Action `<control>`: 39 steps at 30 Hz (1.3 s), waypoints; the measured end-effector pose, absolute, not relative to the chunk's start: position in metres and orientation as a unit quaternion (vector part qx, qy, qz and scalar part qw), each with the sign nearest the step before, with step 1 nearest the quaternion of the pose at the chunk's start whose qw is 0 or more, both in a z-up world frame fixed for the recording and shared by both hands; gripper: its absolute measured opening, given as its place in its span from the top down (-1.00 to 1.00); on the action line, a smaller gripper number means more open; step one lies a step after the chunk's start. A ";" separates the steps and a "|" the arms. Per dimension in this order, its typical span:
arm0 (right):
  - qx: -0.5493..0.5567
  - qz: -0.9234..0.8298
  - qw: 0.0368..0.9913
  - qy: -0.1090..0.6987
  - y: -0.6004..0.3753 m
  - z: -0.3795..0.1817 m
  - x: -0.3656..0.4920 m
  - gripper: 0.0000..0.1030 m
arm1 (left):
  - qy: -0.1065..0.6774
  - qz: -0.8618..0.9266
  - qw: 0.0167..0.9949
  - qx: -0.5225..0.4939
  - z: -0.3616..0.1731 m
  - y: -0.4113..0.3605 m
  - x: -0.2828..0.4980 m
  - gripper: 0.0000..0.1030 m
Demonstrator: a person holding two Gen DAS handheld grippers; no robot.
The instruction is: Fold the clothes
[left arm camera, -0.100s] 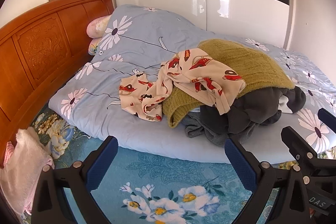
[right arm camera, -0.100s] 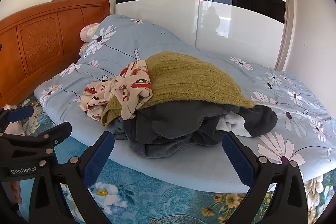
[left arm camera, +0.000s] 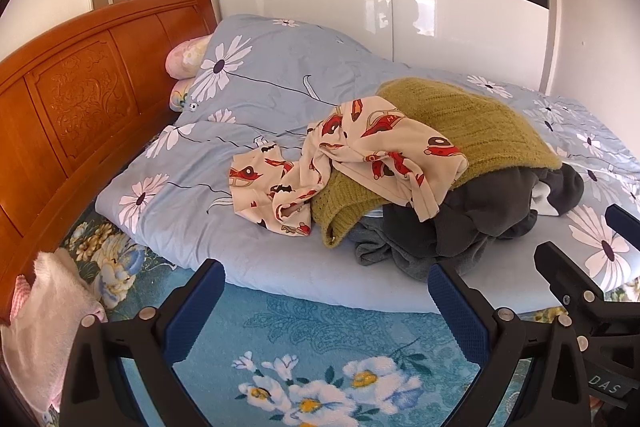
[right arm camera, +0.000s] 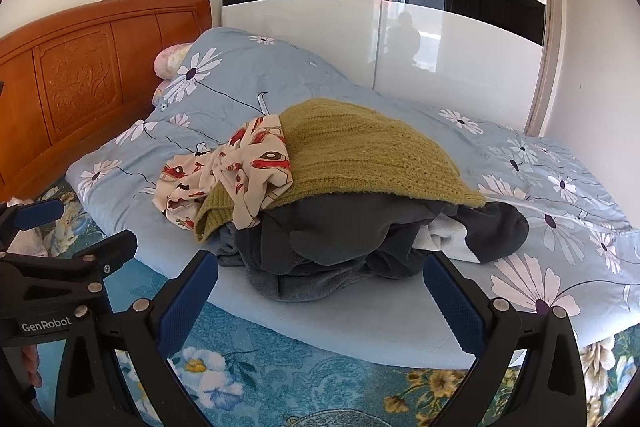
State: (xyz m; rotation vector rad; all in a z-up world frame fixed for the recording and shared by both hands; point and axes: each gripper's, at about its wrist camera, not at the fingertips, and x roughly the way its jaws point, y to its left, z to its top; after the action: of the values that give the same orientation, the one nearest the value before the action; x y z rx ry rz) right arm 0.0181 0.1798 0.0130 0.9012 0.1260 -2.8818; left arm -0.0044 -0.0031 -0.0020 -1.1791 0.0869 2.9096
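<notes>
Clothes pile [left arm camera: 440, 179] sits unfolded on the blue daisy-print duvet [left arm camera: 256, 83], centre of both wrist views. Olive knit sweater [right arm camera: 360, 151] on top, dark grey garment [right arm camera: 340, 239] under it spilling toward 6 o'clock, cream car-print garment [left arm camera: 360, 155] draped off the pile's 9 o'clock side onto the duvet. Left gripper [left arm camera: 326, 295] released, jaws spread wide, nothing between them, hovering over the blue floral sheet [left arm camera: 320, 347] short of the pile. Right gripper [right arm camera: 320, 287] also released, jaws wide, empty, dark grey garment just beyond its blue pads [right arm camera: 188, 299]. Right gripper's side shows at 4 o'clock in the left view; left gripper at 8 o'clock in the right view. Wooden headboard [left arm camera: 80, 99] at 9 o'clock, glossy wardrobe [right arm camera: 384, 27] at 12 o'clock, pink cloth [left arm camera: 44, 319] at 8 o'clock in the left view.
</notes>
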 end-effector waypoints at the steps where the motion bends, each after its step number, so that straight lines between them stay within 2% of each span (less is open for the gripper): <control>1: 0.299 -0.952 0.060 0.040 0.180 0.012 0.018 -0.99 | 0.031 0.928 0.001 -0.372 -0.002 -0.003 -0.004 -1.00; 5: 0.300 -0.950 0.064 0.048 0.180 0.009 0.018 -0.99 | 0.041 0.936 -0.005 -0.350 -0.001 -0.001 0.008 -1.00; 39: 0.303 -0.945 0.073 0.094 0.140 0.015 0.031 -0.99 | 0.021 0.929 -0.010 -0.369 -0.007 -0.033 0.018 -1.00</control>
State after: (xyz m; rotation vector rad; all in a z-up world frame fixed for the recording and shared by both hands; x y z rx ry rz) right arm 0.0309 0.1399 0.0150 0.9115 0.2835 -2.8393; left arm 0.0177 -0.0329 -0.0073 -1.1659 0.0651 2.9383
